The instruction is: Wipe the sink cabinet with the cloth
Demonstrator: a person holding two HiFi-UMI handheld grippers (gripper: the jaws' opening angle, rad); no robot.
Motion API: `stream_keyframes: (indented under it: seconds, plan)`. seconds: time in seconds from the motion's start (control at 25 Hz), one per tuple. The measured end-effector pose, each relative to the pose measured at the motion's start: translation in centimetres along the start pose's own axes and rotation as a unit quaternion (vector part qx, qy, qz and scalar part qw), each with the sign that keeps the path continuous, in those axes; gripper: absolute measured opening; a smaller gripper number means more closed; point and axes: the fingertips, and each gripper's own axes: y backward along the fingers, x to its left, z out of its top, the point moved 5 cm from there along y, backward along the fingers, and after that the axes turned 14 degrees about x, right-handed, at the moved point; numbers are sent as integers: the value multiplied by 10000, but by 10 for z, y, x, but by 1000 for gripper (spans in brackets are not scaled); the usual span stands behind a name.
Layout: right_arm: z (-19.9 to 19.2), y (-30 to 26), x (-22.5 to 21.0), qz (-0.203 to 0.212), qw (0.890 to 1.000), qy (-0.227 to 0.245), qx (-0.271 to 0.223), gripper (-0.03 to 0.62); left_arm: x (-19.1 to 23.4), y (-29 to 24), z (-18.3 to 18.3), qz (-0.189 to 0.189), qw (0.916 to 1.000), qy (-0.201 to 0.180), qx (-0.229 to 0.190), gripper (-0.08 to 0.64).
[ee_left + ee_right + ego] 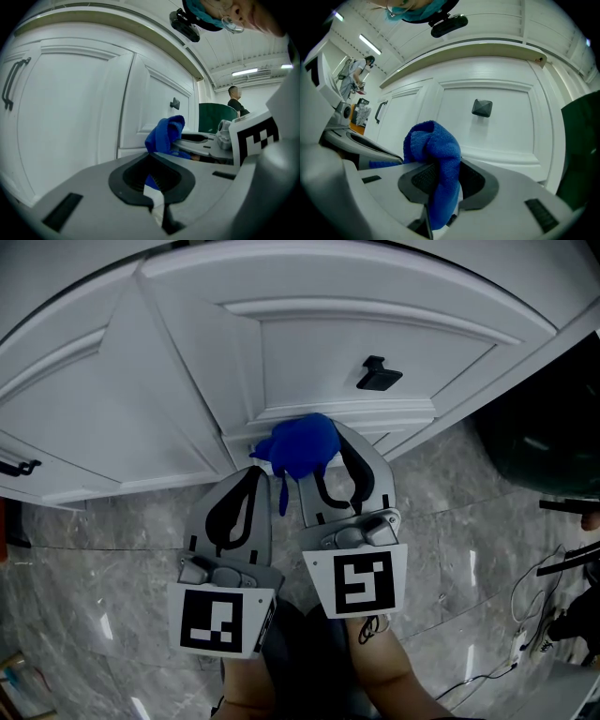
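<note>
1. Furthest left, the left claw (154, 174) has its jaws drawn together on nothing, with only a thin slit between them and a sliver of blue showing through it.
2. Just to its right, the right claw (440, 182) lies alongside. Its jaws are clamped on the blue cloth (433, 150), which bunches up ahead of the tips and trails down between them.
3. Ahead of that claw, the bunch sits at the lower edge of the white sink cabinet door (375, 324), below the black knob (378, 376).
</note>
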Motion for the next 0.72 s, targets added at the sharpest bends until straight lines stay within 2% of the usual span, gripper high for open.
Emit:
stream_keyframes:
  seconds: [0.16, 0.36, 0.6, 0.72]
  plan:
    - [-4, 2, -8, -9, 10000, -3, -25, 115, -2, 2, -1, -55, 9997, -253, 41, 0]
    - [-14, 7, -24, -153, 9998, -70, 77, 115, -5, 3, 1, -111, 9997, -201, 16, 0]
    - [-12, 9, -31, -344, 9992, -186, -26, 115, -11, 2, 1, -197, 9995, -234, 12, 0]
    - [-14, 10, -35, -419, 9991, -68, -12, 115, -12, 2, 2, -215, 9995, -243, -2, 0]
